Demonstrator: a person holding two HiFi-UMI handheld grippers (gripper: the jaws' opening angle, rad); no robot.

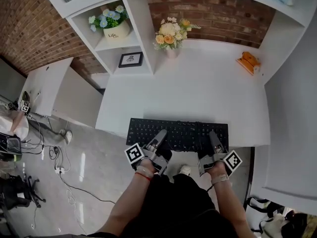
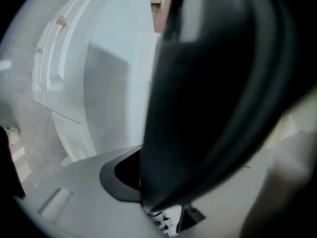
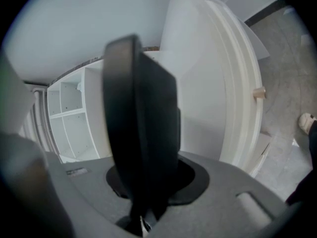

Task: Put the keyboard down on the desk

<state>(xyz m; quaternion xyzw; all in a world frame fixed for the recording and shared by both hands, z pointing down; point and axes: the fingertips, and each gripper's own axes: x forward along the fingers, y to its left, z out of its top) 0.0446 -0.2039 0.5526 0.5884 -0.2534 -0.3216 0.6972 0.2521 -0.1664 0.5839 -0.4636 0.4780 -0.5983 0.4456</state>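
Gripping black keyboard (image 1: 178,132) from its near side: left gripper (image 1: 159,138) and right gripper (image 1: 214,140) each pinch it, over white desk (image 1: 198,95) front edge.

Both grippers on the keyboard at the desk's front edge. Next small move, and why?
Probably carry the keyboard a little further in over the desk before lowering it. The left gripper and right gripper both clamp its near edge, which seems to overhang the desk's front, so releasing now risks tipping.
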